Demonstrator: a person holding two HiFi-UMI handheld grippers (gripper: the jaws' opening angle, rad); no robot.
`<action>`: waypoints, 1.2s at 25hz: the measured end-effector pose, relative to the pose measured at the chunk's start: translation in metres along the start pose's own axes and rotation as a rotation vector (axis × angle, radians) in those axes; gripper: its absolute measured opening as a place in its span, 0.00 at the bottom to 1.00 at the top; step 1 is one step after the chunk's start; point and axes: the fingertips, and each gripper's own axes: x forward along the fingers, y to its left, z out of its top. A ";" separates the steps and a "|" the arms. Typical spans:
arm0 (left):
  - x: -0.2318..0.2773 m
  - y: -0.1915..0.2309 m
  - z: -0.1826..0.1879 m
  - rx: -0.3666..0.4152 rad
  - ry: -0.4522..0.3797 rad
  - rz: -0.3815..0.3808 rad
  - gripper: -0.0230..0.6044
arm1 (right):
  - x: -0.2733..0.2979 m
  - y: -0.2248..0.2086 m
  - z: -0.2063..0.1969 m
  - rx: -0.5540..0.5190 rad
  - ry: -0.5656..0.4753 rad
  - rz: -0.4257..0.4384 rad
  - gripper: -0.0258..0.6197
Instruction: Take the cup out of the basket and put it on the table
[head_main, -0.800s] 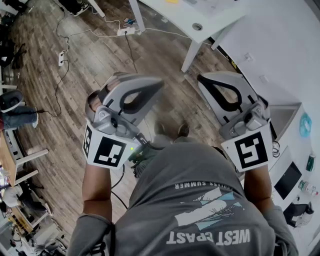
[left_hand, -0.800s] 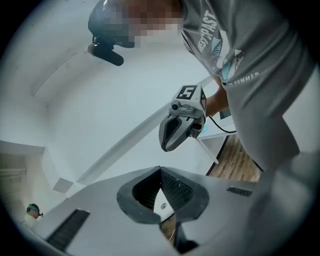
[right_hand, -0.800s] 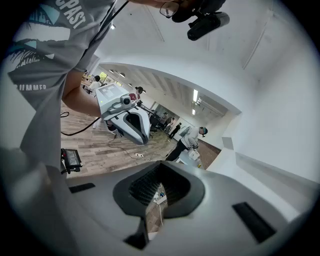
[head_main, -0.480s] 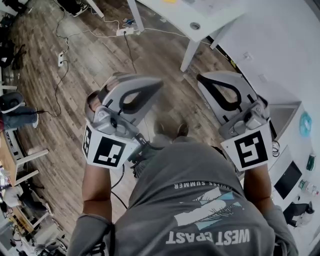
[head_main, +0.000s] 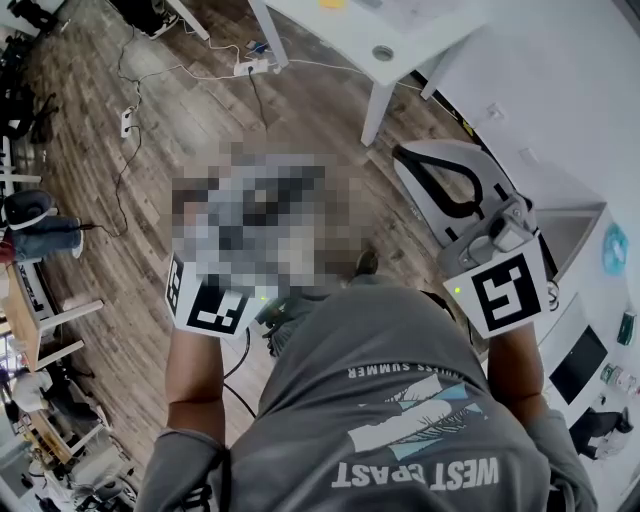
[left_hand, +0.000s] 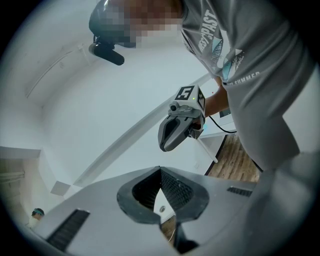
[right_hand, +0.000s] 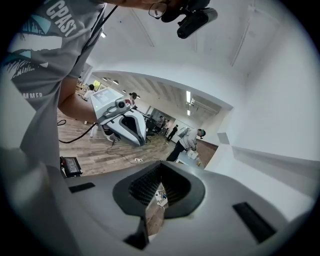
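Observation:
No cup and no basket show in any view. Both grippers are held up in front of the person's chest, over the wooden floor. My right gripper (head_main: 402, 157) is shut with nothing between its jaws; in its own view the pads meet at the tips (right_hand: 160, 164). A mosaic patch hides most of my left gripper in the head view, where only its marker cube (head_main: 208, 303) shows. In the left gripper view, that gripper (left_hand: 160, 170) is shut and empty. Each gripper also appears in the other's view, the right gripper (left_hand: 166, 142) and the left gripper (right_hand: 136, 139).
A white table (head_main: 345, 38) stands ahead at the top of the head view, with a power strip (head_main: 250, 67) and cables on the floor beside it. A white wall and shelf (head_main: 575, 150) run along the right. People (right_hand: 187, 140) stand far off in the room.
Both grippers stay shut and hold nearly the same place. The head view has shifted only slightly.

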 end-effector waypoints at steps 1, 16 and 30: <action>0.004 -0.001 0.002 0.005 0.003 -0.002 0.05 | -0.002 -0.003 -0.002 0.004 -0.005 -0.002 0.06; 0.048 0.022 -0.011 0.001 0.004 -0.006 0.05 | 0.009 -0.048 -0.034 -0.026 0.012 -0.027 0.06; 0.065 0.101 -0.073 0.020 -0.079 -0.055 0.05 | 0.093 -0.098 -0.035 -0.030 0.089 -0.088 0.06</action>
